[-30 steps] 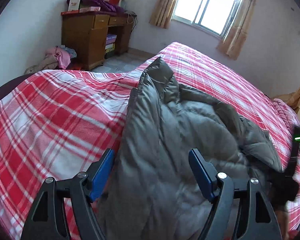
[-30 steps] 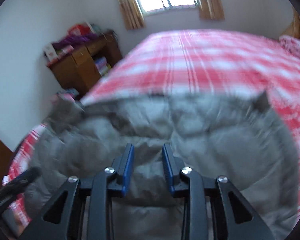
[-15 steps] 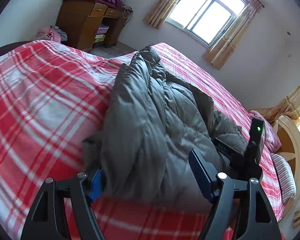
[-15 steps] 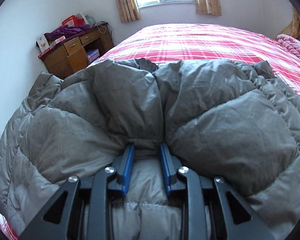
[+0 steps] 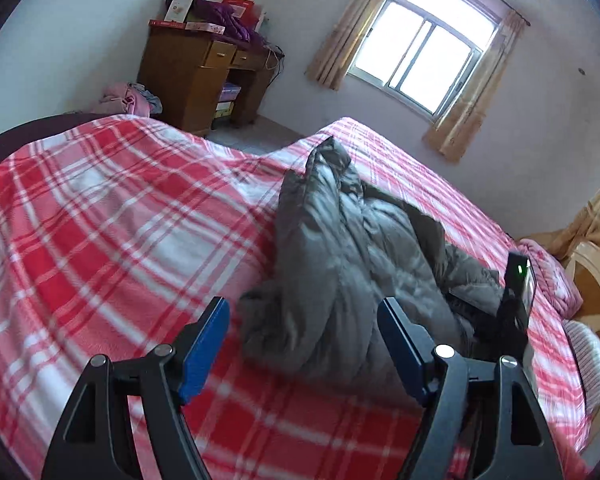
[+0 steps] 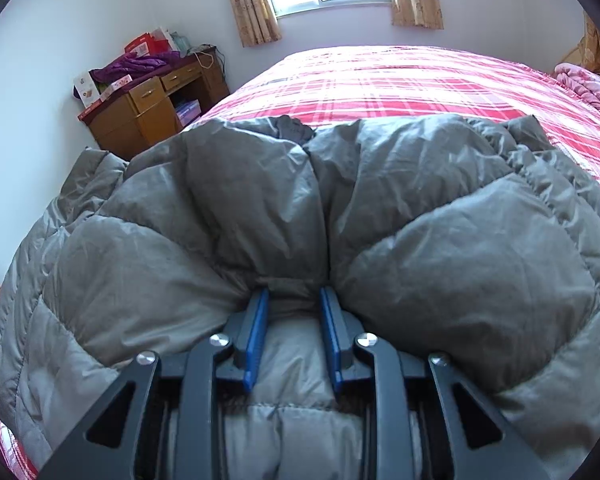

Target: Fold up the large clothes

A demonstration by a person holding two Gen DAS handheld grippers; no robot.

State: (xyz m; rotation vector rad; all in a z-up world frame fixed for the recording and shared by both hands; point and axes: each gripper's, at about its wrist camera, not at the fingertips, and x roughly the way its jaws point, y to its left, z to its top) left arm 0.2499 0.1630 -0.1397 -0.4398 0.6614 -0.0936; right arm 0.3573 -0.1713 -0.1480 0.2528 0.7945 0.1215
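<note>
A grey puffy down jacket (image 5: 340,264) lies bunched in a long heap on a bed with a red and white plaid blanket (image 5: 100,240). My left gripper (image 5: 304,320) is open and empty, just short of the jacket's near end and above the blanket. My right gripper (image 6: 294,300) is shut on a pinched fold of the jacket (image 6: 460,260), which fills most of the right wrist view. The right gripper's body (image 5: 516,300) shows at the jacket's far side in the left wrist view.
A wooden desk (image 5: 204,76) piled with boxes and purple cloth stands by the far wall, with a heap of pink clothes (image 5: 128,98) beside it. A curtained window (image 5: 416,48) is behind. A pink pillow (image 5: 552,276) and a wooden headboard (image 5: 596,292) are at the right.
My left gripper has let go of the jacket's edge and pulled back from it, so its fingers now stand over the blanket. My right gripper keeps its hold on the jacket fold.
</note>
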